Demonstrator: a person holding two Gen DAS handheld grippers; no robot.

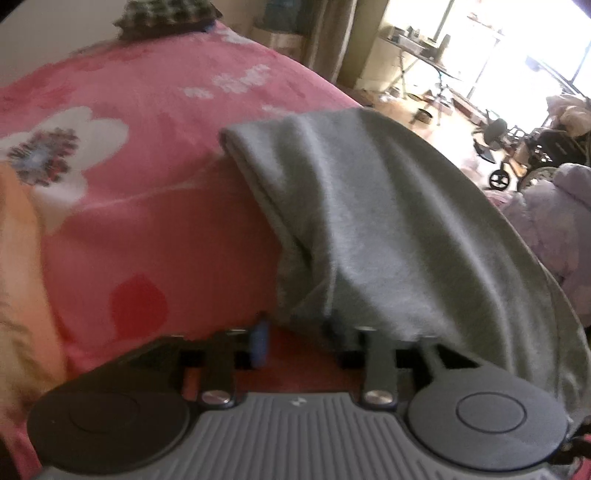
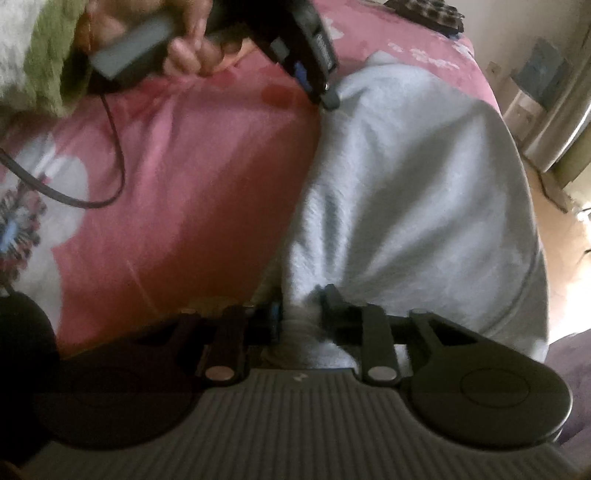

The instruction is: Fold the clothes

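A grey garment [image 1: 388, 221] lies on a pink flowered bedsheet [image 1: 147, 203] and hangs over the bed's right edge. My left gripper [image 1: 297, 332] stands open at the garment's near end. Its blue-tipped left finger is over the bare sheet, and the cloth's edge drapes across its right finger. In the right wrist view the same garment [image 2: 406, 184] looks pale grey. My right gripper [image 2: 301, 310] is shut on a bunched fold of it, and creases fan out from the pinch. The left gripper [image 2: 321, 92], held by a hand [image 2: 192, 44], sits at the garment's far corner.
A dark checked item [image 1: 162, 14] lies at the far end of the bed. An orange cloth [image 1: 18, 258] lies at the left. A purple pile [image 1: 554, 221] and a wheeled frame [image 1: 498, 147] stand on the floor to the right. A black cable [image 2: 110, 147] trails over the sheet.
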